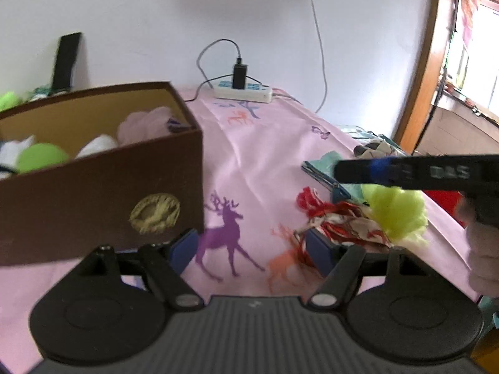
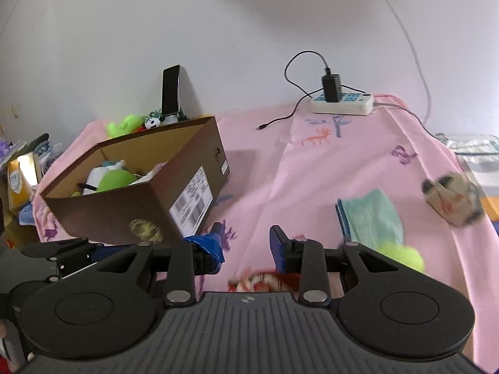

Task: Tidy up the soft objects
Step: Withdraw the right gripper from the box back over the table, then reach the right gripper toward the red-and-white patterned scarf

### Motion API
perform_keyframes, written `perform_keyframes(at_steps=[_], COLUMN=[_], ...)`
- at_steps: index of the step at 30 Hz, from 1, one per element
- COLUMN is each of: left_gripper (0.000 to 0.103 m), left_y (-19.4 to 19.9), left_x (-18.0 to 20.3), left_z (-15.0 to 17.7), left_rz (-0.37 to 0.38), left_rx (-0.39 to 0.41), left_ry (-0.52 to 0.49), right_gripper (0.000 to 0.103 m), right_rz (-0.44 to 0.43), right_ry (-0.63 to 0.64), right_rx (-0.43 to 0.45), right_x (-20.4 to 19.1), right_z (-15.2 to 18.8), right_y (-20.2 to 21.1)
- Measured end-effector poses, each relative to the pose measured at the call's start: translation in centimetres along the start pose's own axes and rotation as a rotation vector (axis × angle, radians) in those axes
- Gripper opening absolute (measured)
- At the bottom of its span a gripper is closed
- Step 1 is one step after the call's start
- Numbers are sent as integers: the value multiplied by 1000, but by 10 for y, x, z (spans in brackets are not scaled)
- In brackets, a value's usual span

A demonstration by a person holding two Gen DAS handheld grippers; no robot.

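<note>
Left gripper (image 1: 252, 249) wide, empty, over pink cloth (image 1: 265, 155). Right gripper (image 2: 246, 246) parted, empty. Red-white rag (image 1: 340, 221) beside yellow-green fluff (image 1: 399, 212), long axis across the cloth, right of brown box (image 1: 103, 193).

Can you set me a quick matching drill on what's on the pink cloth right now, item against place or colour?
Items:
1. brown box
2. power strip
3. teal cloth
4. fuzzy ball

Descriptions:
A. folded flat on the pink cloth, near the right side
B. yellow-green, beside the red and white fabric
C. open-topped, with soft toys inside
D. at the far edge by the wall, with a black charger plugged in

Pairs: 1-C, 2-D, 3-A, 4-B
</note>
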State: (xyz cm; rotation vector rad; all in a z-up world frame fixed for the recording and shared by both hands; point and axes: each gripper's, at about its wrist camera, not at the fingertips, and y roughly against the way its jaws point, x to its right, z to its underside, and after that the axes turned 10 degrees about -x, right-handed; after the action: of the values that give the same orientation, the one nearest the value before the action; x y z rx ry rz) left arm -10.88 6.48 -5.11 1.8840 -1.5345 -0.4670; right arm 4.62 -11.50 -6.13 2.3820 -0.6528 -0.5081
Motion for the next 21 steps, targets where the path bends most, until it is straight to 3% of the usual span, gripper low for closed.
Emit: perform_keyframes(at_steps=[4, 9, 15, 21], left_gripper=[75, 75, 75, 75], left_y=[27, 55, 66, 49], left_x=[11, 24, 24, 24], left_z=[16, 34, 56, 50], left_rz=[-49, -9, 33, 103], left_rx=[17, 14, 68, 75], left_ry=[13, -36, -54, -116], right_gripper=[15, 15, 14, 14], right_rz=[-50, -88, -101, -100], right_ry=[2, -23, -101, -166], right_rx=[9, -43, -94, -121], right_x=[-7, -12, -10, -12], right_z=[20, 25, 32, 32], right_y=[37, 58, 53, 37])
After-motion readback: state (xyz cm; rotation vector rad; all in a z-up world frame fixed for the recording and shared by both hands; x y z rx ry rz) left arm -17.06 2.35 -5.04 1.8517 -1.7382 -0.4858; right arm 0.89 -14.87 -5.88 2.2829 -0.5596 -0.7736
